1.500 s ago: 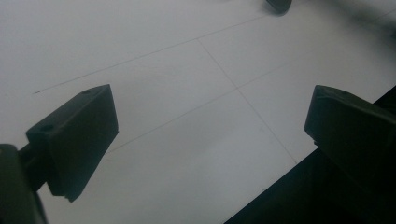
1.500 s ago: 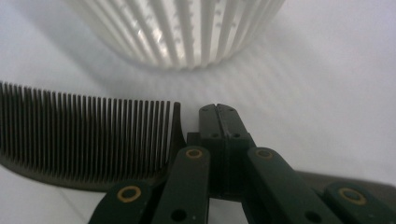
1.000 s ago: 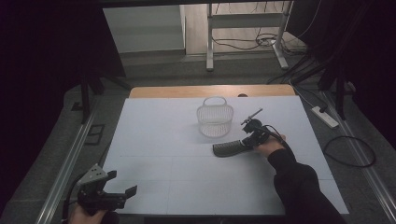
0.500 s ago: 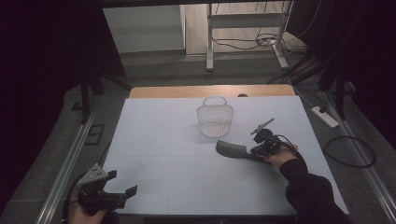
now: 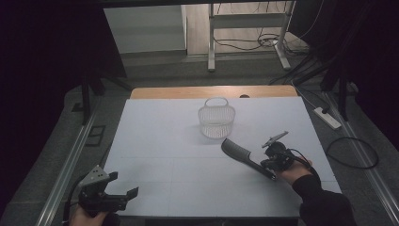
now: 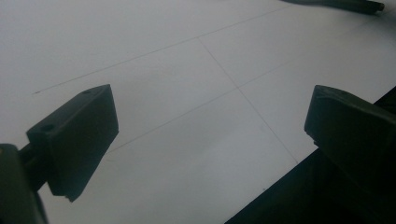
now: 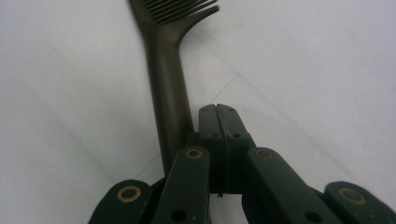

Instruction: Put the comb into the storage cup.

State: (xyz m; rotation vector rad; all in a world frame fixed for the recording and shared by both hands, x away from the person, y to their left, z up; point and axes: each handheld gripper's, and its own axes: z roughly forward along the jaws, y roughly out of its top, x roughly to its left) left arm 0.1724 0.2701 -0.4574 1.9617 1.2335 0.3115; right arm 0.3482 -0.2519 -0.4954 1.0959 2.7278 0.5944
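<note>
A dark comb point(image 5: 242, 155) lies on the white table point(image 5: 160, 136), right of centre, its teeth toward the wire basket point(image 5: 217, 120). My right gripper point(image 5: 266, 164) rests at the comb's handle end, held by a hand in a dark sleeve. In the right gripper view its jaws point(image 7: 217, 110) are pressed together with nothing between them, and the comb's handle point(image 7: 168, 93) runs right alongside them on the left. My left gripper point(image 5: 126, 184) hovers at the table's near left corner. Its jaws point(image 6: 210, 126) stand wide apart over bare table.
The small white wire basket stands upright near the middle back of the table. A wooden strip point(image 5: 211, 91) edges the far side. A power strip point(image 5: 328, 117) and a cable loop point(image 5: 353, 153) lie on the floor at the right.
My right gripper has drawn back toward the near right. The comb has swung with it, from lying crosswise to slanting with its teeth toward the basket. The left gripper has stayed put.
</note>
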